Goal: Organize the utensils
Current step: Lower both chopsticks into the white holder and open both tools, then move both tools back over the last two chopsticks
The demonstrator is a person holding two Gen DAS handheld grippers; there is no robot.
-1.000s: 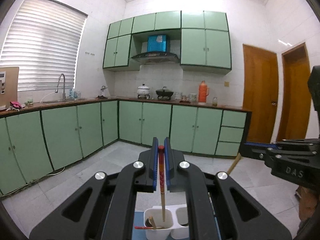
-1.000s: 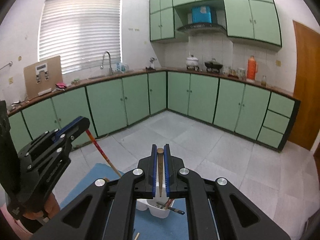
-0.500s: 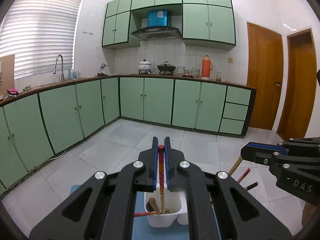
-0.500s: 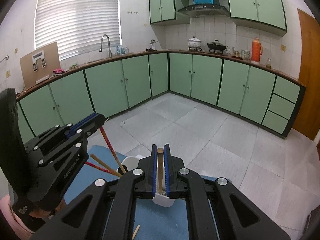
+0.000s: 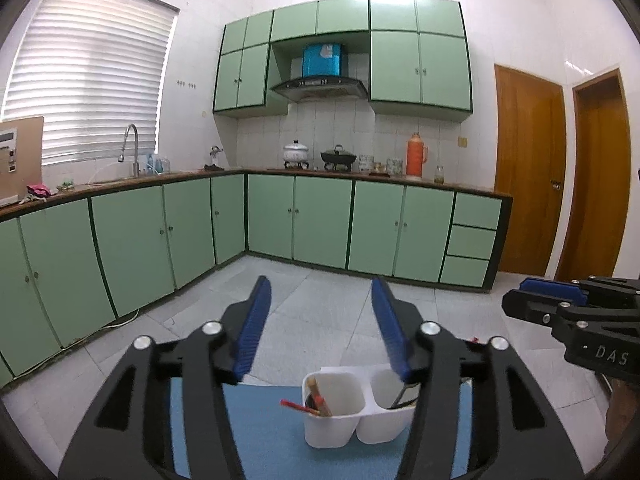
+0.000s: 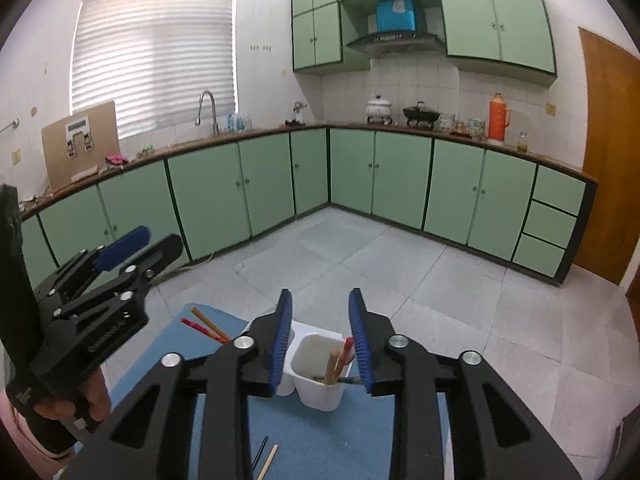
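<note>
A white two-cup utensil holder [image 5: 336,426] [image 6: 320,394] stands on a blue mat [image 5: 260,432] [image 6: 320,440]. Red and wooden chopsticks [image 5: 316,398] lean in its left cup; more chopsticks [image 6: 338,362] stand in its right cup. My left gripper [image 5: 320,324] is open and empty above the holder. My right gripper [image 6: 320,340] is open and empty above the right cup. Each gripper also shows in the other's view, the right one [image 5: 576,320] and the left one [image 6: 108,280].
Two loose chopsticks, one dark and one wooden [image 6: 266,460], lie on the mat near me. Green kitchen cabinets [image 5: 320,224] and a grey tiled floor [image 6: 400,264] lie beyond. Wooden doors [image 5: 528,168] stand at the right.
Both grippers opened and let go of their chopsticks, which now stand in the holder's cups. Both grippers also lifted and drew back from the holder.
</note>
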